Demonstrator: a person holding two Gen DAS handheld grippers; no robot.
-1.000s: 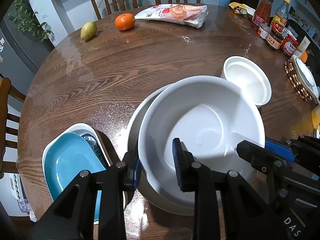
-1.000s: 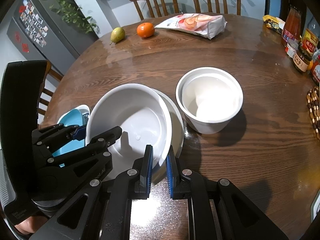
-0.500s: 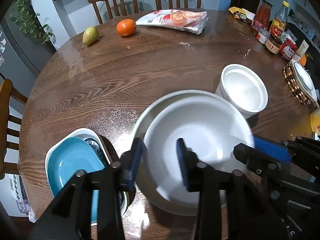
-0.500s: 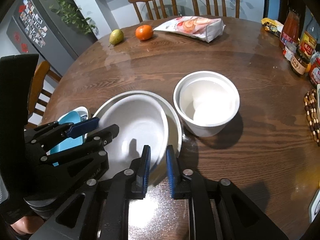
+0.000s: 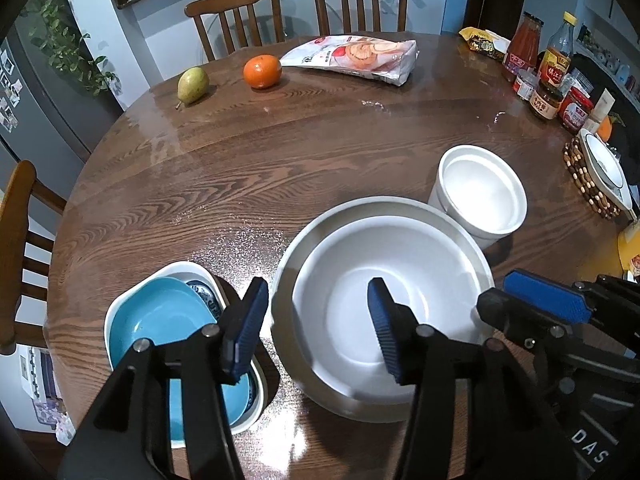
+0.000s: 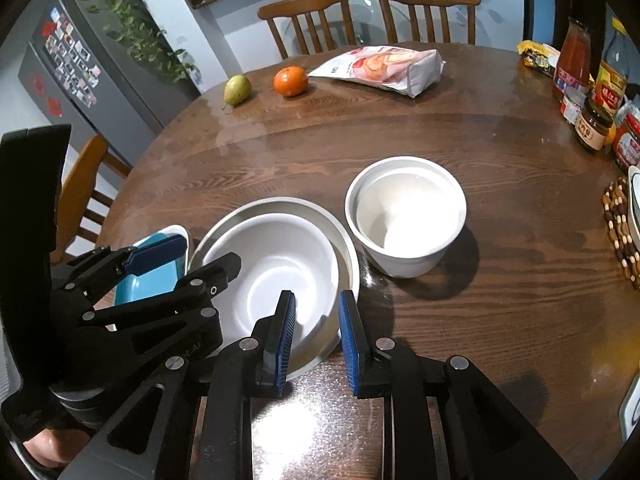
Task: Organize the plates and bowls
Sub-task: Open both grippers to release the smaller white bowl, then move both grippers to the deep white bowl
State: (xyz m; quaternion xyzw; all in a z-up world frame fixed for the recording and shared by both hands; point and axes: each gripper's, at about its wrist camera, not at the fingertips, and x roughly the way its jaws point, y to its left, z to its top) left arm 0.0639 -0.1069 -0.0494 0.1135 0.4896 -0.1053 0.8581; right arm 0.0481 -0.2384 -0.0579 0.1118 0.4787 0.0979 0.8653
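Presently the wide white ceramic bowl (image 5: 384, 312) sits nested inside a slightly larger shallow white dish (image 5: 360, 210) on the round dark wooden table (image 5: 260, 168), near its front edge. The left gripper (image 5: 316, 324) has its jaws opening; the bowl's left rim lies between them, and neither blue pad (image 5: 244, 326) presses on it. The right gripper (image 6: 316, 336) likewise has its jaws opening, straddling the right rim of the nested pair without a visible squeeze. Both grippers are therefore released and hold nothing.

A deep white straight-walled bowl (image 6: 404, 216) stands just beside the nested pair on the right. A teal plate (image 5: 160, 328) lies in a white rectangular dish (image 5: 184, 270) just beside it on the left.

Risks, as judged from this position:
- Pulling either gripper back at a slant could catch the rim on an inner pad and drag or tip the bowl.
- The nested pair stands close to the table's near edge; a nudge toward the person could push it over.
- A sideways swing could knock the neighbouring dishes, which leave little clearance.
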